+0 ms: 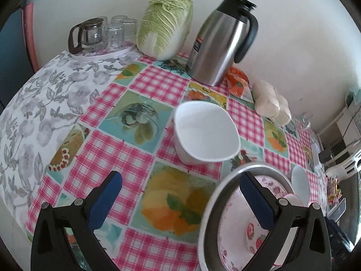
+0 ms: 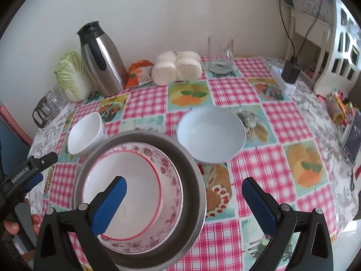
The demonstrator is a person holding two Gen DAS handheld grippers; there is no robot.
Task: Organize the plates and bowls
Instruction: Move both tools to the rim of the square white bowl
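Left wrist view: high over the near-left part of the table, looking down and forward toward the wall; napa cabbage (image 1: 165, 26) and steel thermal carafe (image 1: 220, 41) stand at the far edge. Close range.

Right wrist view: further right, same downward tilt, facing the wall; glass mug (image 2: 220, 54) far ahead.

Shared by both: checked tablecloth (image 1: 144, 83) (image 2: 227, 90), steel bowl (image 1: 216, 194) (image 2: 191, 180) holding the floral bowl (image 1: 234, 230) (image 2: 135, 194), small white bowl (image 1: 206, 133) (image 2: 84, 133), cabbage, carafe.

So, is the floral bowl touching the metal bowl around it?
Touching. The right wrist view shows the floral bowl nested inside the metal bowl, its rim resting against the metal wall.
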